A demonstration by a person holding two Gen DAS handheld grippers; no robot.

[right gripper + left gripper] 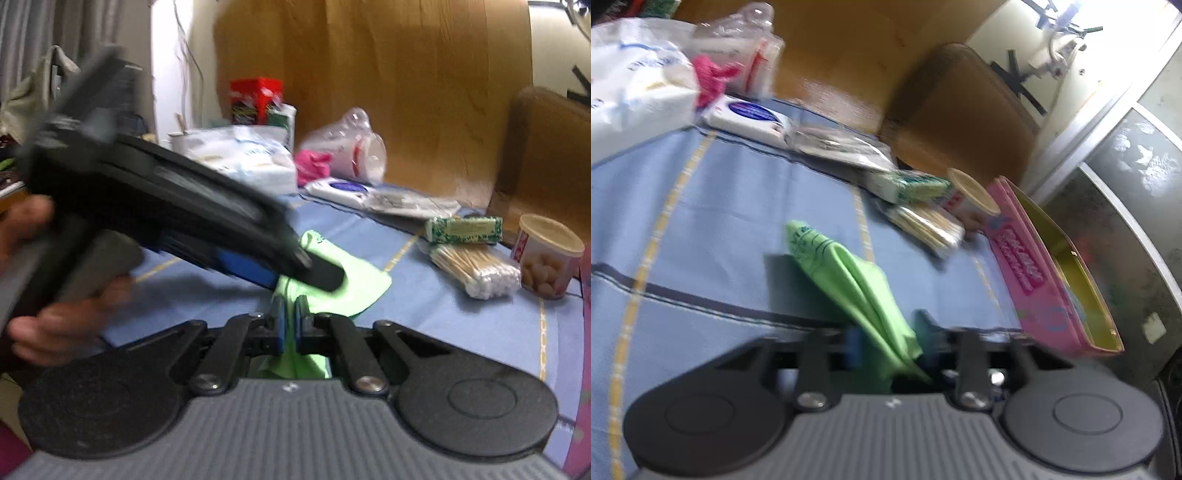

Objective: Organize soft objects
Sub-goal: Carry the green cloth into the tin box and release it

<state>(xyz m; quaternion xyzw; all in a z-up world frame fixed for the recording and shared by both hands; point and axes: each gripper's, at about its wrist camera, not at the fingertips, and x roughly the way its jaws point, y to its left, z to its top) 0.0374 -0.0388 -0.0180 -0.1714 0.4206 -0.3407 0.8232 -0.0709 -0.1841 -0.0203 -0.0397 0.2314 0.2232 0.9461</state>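
Note:
A light green cloth (pixel 849 273) hangs over the blue tablecloth (pixel 720 206). In the left wrist view my left gripper (pixel 886 336) has its jaws apart with the cloth running between them. In the right wrist view my right gripper (pixel 290 317) is shut on the lower end of the green cloth (pixel 351 280). The left gripper (pixel 310 269) reaches in from the left, a finger (pixel 325 275) lying against the cloth. A pink soft thing (pixel 312 166) lies at the back.
An open pink tin box (pixel 1052 273) stands at the right edge. Cotton swabs (pixel 476 266), a green packet (pixel 463 229), a snack cup (pixel 546 254), a wipes pack (pixel 340 188), a white bag (pixel 243 158) and a plastic cup (pixel 351 147) crowd the back. A wooden chair (pixel 960 110) stands behind.

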